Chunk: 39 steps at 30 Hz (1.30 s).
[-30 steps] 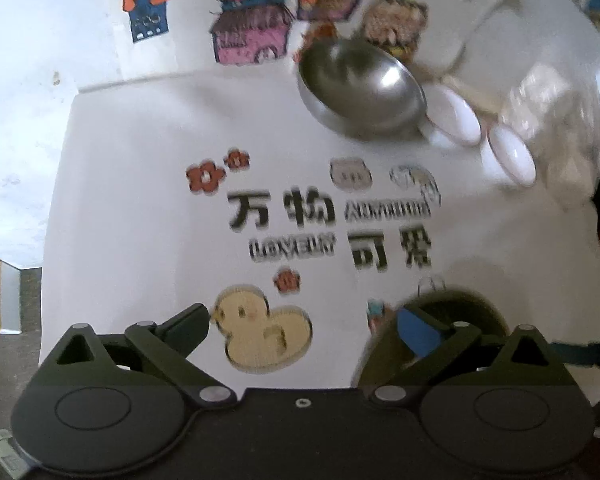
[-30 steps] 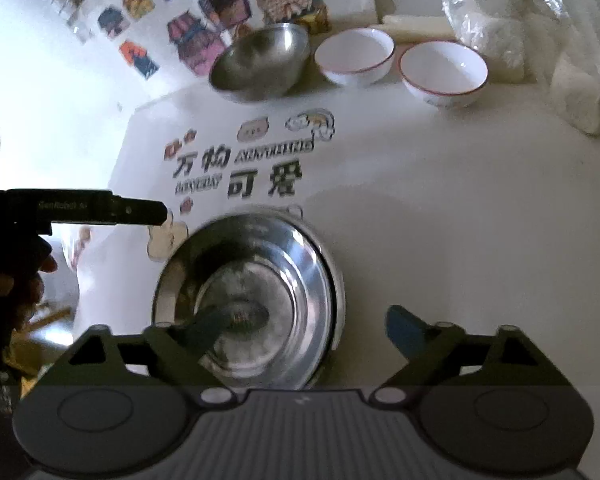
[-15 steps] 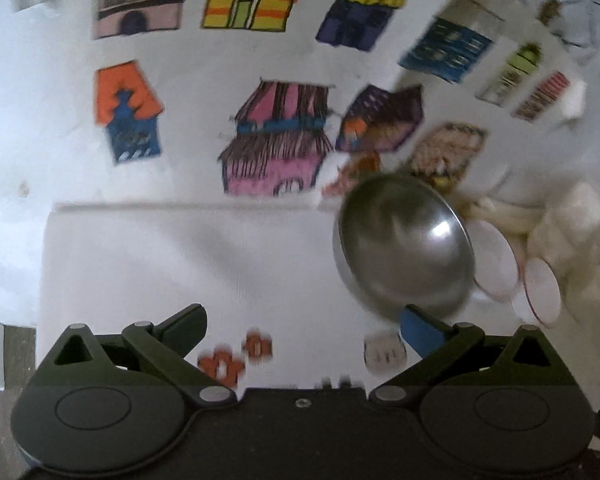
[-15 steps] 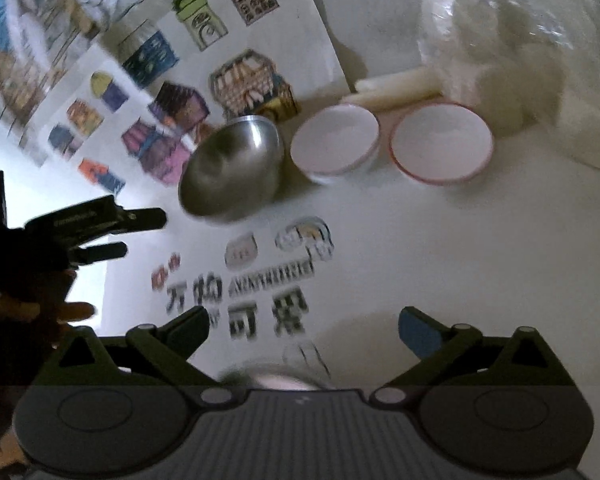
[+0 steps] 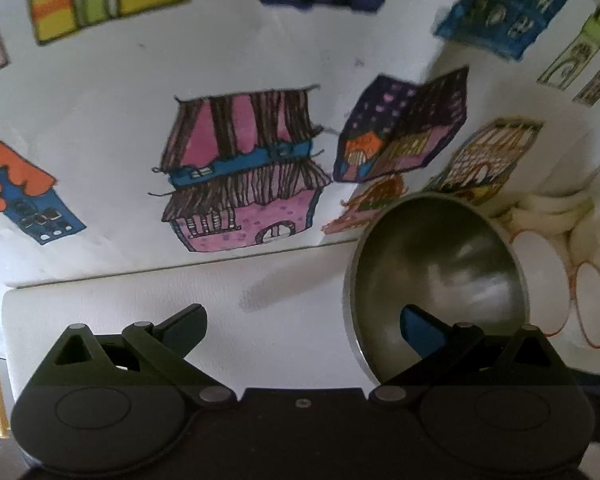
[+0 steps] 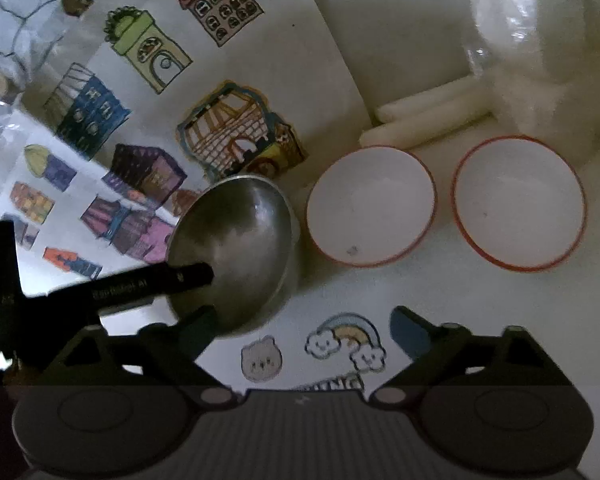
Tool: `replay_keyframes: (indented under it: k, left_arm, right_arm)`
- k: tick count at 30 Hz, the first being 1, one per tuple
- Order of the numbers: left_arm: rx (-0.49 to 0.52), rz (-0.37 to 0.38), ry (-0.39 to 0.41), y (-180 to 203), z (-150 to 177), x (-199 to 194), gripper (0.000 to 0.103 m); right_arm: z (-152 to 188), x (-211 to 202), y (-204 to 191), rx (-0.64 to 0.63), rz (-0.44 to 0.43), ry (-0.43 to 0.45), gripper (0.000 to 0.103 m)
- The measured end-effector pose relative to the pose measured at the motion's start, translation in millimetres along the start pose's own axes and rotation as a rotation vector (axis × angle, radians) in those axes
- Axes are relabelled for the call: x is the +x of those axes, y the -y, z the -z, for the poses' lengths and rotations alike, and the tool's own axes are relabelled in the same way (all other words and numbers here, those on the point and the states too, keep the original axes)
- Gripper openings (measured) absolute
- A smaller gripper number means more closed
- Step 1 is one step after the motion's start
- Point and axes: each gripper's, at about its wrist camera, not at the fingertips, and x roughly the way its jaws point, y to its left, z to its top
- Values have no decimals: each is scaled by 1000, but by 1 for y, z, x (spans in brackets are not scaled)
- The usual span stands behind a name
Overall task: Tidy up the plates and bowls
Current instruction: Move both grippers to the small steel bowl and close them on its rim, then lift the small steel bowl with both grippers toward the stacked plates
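Bowls stand in a row ahead of both grippers: a steel bowl [image 6: 236,248], then a white bowl [image 6: 370,206] with a red rim just beside it, then a second white bowl [image 6: 518,208] a little apart. Behind the white ones lie pale sticks [image 6: 424,120] and a plastic bag [image 6: 540,48].

The left gripper [image 5: 300,320] has its jaws wide apart with nothing between the pads. Its right finger [image 5: 420,330] is over the near inside of the steel bowl [image 5: 436,276], and the left finger [image 5: 182,326] is over the bare white sheet [image 5: 140,292]; whether the right finger touches the metal, the pictures do not show. In the right wrist view one dark finger of this gripper [image 6: 152,280] reaches across the bowl's rim from the left.

The right gripper [image 6: 300,332] is also wide, its jaws are closing now, and nothing is between them. Below it are the printed cloud and bear stickers [image 6: 312,348], and the white bowls are ahead and to its right.

One second ago the left gripper was over the printed characters and the duck, with the steel bowl far ahead; now the bowl is at its right fingertip and the drawn houses [image 5: 244,172] fill the view. The right gripper was then over a steel plate; that plate is gone from its view and the three bowls are much nearer.
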Motion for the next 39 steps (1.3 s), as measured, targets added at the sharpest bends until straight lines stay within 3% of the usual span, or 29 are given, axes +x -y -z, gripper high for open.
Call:
replay_keyframes:
  k: [3, 6, 7, 11, 16, 18, 28, 39]
  left_arm:
    - [-10, -6, -20, 2, -1, 6, 101]
    - [-18, 3, -26, 4, -2, 9, 94]
    - [-16, 4, -24, 4, -1, 10, 92]
    - [-18, 22, -13, 6, 0, 6, 76]
    - [-57, 108, -13, 6, 1, 2, 31]
    - [-67, 136, -16, 11, 4, 3, 20]
    - [-34, 179, -1, 42, 36, -20, 18]
    - [51, 289, -4, 142, 82, -56, 18]
  right_arm:
    - [-3, 10, -5, -4, 18, -5, 82]
    - [-6, 20, -7, -4, 26, -19, 70]
    - [-6, 22, -8, -4, 30, -24, 62]
    - [-8, 27, -9, -1, 24, -33, 52]
    - [-9, 27, -11, -4, -11, -39, 32]
    - [-8, 26, -12, -13, -24, -36, 24]
    - [11, -13, 1, -56, -40, -40, 24]
    - [45, -110, 75, -53, -5, -6, 24]
